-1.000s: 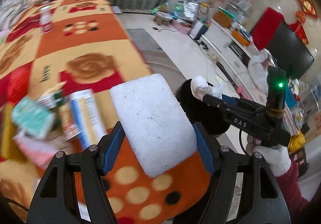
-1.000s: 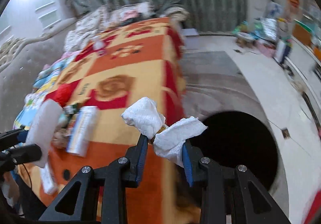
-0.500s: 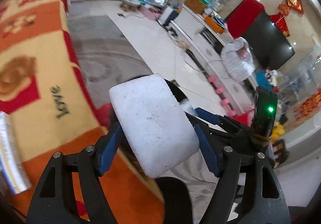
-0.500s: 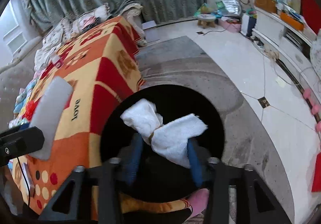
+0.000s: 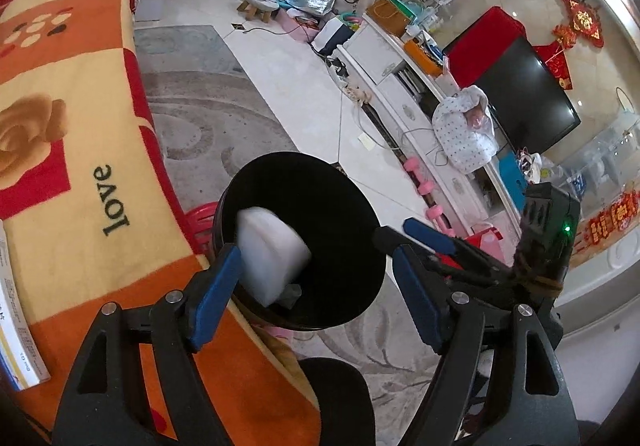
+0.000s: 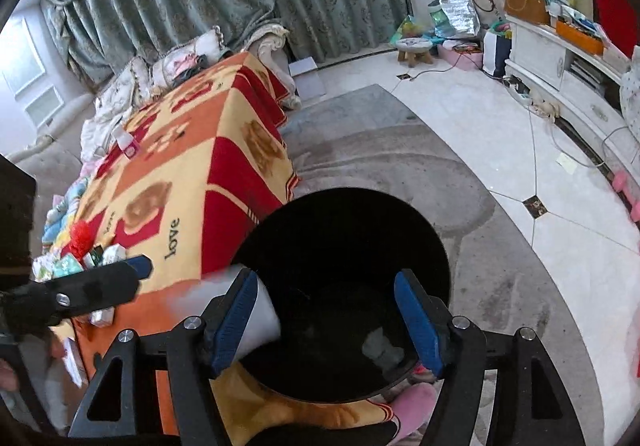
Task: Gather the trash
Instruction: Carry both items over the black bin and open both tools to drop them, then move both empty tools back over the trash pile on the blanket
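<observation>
A black round trash bin (image 5: pixel 320 202) stands on the floor beside the orange patterned blanket (image 5: pixel 68 150). My left gripper (image 5: pixel 316 282) is open above the bin; the white foam block (image 5: pixel 272 254) is loose and falling into it, blurred. My right gripper (image 6: pixel 328 322) is open over the bin (image 6: pixel 348 230). The white crumpled tissue (image 6: pixel 382 346) lies at the bin's bottom. The foam block (image 6: pixel 256 322) also shows by the right gripper's left finger.
Boxes and packets (image 6: pixel 100 258) lie on the blanket's left part, with a booklet (image 5: pixel 16 322) at the near edge. A grey rug (image 6: pixel 500 286) and white tile floor surround the bin. A white TV cabinet (image 5: pixel 400 94) stands at the right.
Both grippers opened over the bin. The foam block left the left gripper and drops in. The tissue left the right gripper and lies at the bin's bottom.
</observation>
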`<state>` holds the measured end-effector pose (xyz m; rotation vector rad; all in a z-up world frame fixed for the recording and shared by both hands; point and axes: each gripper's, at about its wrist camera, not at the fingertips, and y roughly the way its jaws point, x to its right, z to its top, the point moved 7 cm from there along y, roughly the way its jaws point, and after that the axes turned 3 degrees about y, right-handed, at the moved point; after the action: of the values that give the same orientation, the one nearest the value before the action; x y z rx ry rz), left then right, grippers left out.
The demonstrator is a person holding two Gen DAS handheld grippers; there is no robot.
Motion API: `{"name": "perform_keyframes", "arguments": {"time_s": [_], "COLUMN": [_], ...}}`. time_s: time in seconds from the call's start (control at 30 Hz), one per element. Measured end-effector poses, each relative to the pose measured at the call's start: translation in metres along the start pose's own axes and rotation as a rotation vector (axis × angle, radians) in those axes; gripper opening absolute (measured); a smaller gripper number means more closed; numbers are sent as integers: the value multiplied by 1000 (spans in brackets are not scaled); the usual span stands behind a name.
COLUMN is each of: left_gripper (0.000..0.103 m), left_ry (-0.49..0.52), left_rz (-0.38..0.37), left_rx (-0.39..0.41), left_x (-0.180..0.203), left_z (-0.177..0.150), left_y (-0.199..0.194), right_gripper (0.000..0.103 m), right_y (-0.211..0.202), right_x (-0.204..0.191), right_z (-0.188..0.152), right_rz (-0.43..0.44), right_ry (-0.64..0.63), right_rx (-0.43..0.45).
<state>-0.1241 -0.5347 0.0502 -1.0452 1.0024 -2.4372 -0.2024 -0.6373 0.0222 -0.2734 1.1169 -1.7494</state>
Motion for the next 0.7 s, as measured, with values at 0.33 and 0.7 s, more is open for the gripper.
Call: {"name": "perform_keyframes", "arguments": {"time_s": [0.33, 0.7], "left_gripper": [78, 77], "left_ry": [48, -1], "left_rz": [186, 382], "left_rx": [39, 127], "left_x": [-17, -68], "left_z": [-15, -44], "left_y": [-29, -109], "right_gripper": [69, 69], "right_y": [11, 25], "right_x": [-4, -74], "right_z": [-12, -26], "right_rz": [-7, 66], "right_ry": [-5, -125], "right_rx": [-44, -91]}}
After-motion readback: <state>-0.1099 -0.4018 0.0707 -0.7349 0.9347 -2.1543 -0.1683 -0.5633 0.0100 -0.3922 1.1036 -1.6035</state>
